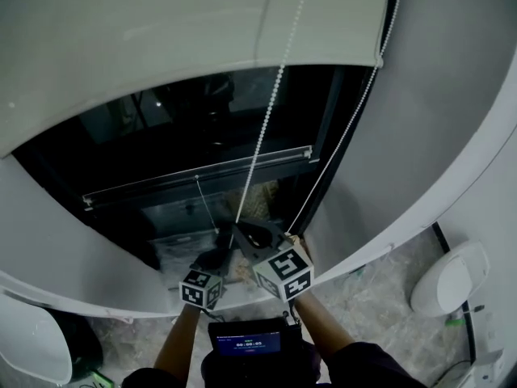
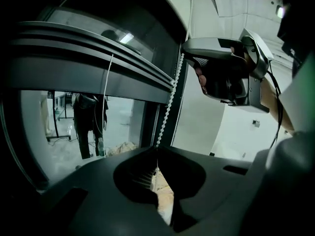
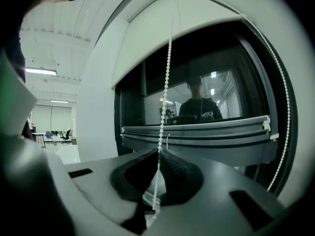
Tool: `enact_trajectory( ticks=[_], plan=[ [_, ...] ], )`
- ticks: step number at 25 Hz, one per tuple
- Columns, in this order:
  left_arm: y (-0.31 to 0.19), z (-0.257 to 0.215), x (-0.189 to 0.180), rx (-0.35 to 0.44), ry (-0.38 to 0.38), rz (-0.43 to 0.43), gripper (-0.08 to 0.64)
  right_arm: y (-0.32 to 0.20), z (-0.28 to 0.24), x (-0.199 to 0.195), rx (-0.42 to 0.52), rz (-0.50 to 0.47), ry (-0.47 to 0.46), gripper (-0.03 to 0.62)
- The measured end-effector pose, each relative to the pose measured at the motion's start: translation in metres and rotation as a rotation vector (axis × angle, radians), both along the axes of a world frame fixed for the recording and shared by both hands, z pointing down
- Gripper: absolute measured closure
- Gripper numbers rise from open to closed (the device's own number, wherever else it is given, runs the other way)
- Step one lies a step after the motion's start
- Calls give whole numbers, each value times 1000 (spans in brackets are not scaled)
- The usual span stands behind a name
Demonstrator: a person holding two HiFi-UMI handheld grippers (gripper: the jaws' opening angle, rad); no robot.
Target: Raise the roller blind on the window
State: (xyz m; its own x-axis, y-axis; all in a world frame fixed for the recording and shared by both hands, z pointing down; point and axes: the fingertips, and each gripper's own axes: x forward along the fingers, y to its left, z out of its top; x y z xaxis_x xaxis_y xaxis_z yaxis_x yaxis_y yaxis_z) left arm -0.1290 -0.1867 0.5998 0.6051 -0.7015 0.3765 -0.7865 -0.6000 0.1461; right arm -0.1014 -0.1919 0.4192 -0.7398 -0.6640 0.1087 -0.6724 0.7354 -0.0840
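Meanwhile, the left gripper [image 2: 156, 154] clamps the chain [image 2: 170, 100] below the right gripper [image 3: 158, 154], fingers barely parted around it, where slipping beads could drop the blind [image 1: 161, 47] overhead.

Bead chain [image 1: 269, 111] before window [image 1: 202, 120]

Roller blind [image 1: 161, 39]: pale fabric, partly raised, covering upper window [image 1: 202, 128]. Bead chain [image 1: 271, 107]: white, two strands hanging at right, front strand taut.

White bead chain [image 1: 273, 103], off-white blind [image 1: 145, 47], dark window frame [image 1: 335, 111] (black-and-white marker cubes [image 1: 283, 274])
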Motion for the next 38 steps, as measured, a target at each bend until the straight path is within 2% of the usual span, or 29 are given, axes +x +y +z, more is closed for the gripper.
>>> enact_trajectory(
  ticks=[4,7,10,12,16,19,23,27,29,31,34,36,38],
  plan=[
    [7,-7,-7,17,29,-12,549,-5,-2,-1,51,17,27,574],
    [11,-28,-22,45,143,-54,548,-9,4,-5,67,6,48,574],
    [7,-75,-35,137,204,-88,548,-12,26,-13,39,-14,77,574],
    [6,-108,-33,208,192,-72,548,-8,47,-23,13,-35,95,574],
    [6,-162,-14,333,104,-2,546,2,81,-46,-32,-76,122,574],
    [1,-178,-3,373,9,22,546,12,105,-59,-64,-111,159,574],
    [1,-165,6,338,-92,73,549,22,137,-60,-121,-119,194,574],
    [3,-128,-2,253,-11,38,551,34,176,-45,-246,-119,244,572],
    [3,-110,-7,217,8,20,551,36,180,-33,-281,-114,238,571],
    [0,-92,-11,187,-5,8,551,28,157,-21,-249,-86,183,571],
    [-1,-59,-14,121,-34,-9,551,17,93,-10,-169,-57,51,563],
    [1,-41,-14,91,-40,-15,551,13,49,-8,-104,-51,-28,497],
    [4,-28,-14,65,-37,-12,551,11,15,-8,-45,-51,-69,473]
  ],
)
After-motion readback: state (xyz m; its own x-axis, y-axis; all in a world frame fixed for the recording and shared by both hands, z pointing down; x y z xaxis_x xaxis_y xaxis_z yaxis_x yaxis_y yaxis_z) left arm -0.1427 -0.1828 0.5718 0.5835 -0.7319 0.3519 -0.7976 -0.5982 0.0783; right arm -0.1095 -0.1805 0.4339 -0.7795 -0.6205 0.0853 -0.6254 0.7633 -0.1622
